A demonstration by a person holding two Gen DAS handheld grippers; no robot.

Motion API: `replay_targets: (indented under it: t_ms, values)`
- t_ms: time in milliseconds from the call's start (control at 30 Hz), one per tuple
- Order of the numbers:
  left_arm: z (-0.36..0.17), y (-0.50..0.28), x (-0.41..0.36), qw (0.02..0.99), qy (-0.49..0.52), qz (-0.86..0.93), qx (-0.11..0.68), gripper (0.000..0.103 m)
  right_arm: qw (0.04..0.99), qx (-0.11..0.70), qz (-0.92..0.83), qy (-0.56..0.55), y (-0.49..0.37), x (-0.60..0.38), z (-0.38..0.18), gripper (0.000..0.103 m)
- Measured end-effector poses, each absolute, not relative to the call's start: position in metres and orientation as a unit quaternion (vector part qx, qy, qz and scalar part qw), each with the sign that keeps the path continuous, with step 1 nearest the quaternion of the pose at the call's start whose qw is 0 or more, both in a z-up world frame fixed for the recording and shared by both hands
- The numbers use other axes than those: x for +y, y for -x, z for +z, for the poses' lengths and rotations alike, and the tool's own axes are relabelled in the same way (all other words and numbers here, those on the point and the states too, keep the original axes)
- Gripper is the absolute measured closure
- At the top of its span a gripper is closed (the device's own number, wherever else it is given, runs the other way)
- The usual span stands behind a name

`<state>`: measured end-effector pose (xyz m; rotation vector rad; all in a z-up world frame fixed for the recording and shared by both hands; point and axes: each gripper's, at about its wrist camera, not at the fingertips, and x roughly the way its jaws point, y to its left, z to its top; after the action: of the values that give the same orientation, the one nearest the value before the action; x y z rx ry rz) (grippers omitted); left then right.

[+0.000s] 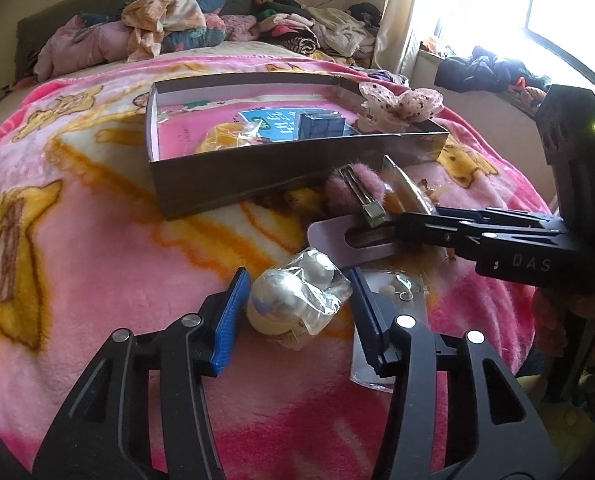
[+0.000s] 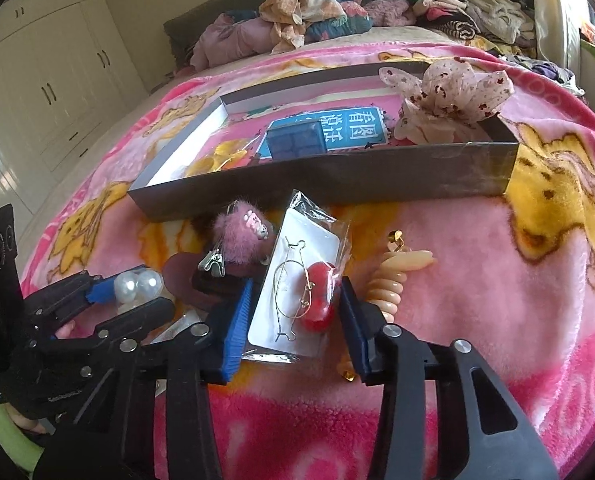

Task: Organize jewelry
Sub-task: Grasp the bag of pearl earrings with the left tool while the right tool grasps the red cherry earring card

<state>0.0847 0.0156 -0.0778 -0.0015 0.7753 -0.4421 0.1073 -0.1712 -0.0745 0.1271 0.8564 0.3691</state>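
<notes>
While the left claw (image 1: pixel 295 304) hangs low over the pink blanket (image 1: pixel 109 264), its blue pads stand apart on either side of a clear bag of pearl beads (image 1: pixel 297 300), and the bag sits right between them; the near pad looks close to the plastic, but whether it touches I cannot tell. Over to the right claw (image 2: pixel 295 304) now: jaws apart too, straddling a white earring card (image 2: pixel 293 280) in its clear sleeve, thin gold wire hoops across it and a red bead-like piece (image 2: pixel 319 300) against the right-hand pad. Just left of that claw, ahead of its blue pad, lies a fluffy pink hair clip (image 2: pixel 241 236) with a metal clasp. Just right of it, a cream spiral hair tie (image 2: pixel 393 280) with a small gold ring (image 2: pixel 396 237) at its far end. Straight ahead of both claws sits the grey cardboard tray (image 2: pixel 337 180), open-topped on the bed. Inside it, a dark blue box (image 2: pixel 297 140) rests near the middle, and a spotted sheer bow (image 2: pixel 449 96) is draped over the far right corner. Beyond the tray, a pile of clothes (image 2: pixel 309 12) is heaped at the head of the bed.
</notes>
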Motion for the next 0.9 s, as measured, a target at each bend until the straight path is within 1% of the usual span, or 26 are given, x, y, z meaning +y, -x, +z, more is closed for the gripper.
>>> replay_targets:
  t_ms: [267,900]
  values:
    - [-0.070,-0.085,0.019,0.907,0.004,-0.207,0.368,0.062,0.896,0.398,0.175,-0.088,-0.099,-0.190,-0.067,0.065]
    - [-0.036,-0.106,0.012,0.920,0.013,-0.208,0.331,0.062,0.912,0.364,0.168,-0.092,-0.088,-0.207,-0.037,0.065]
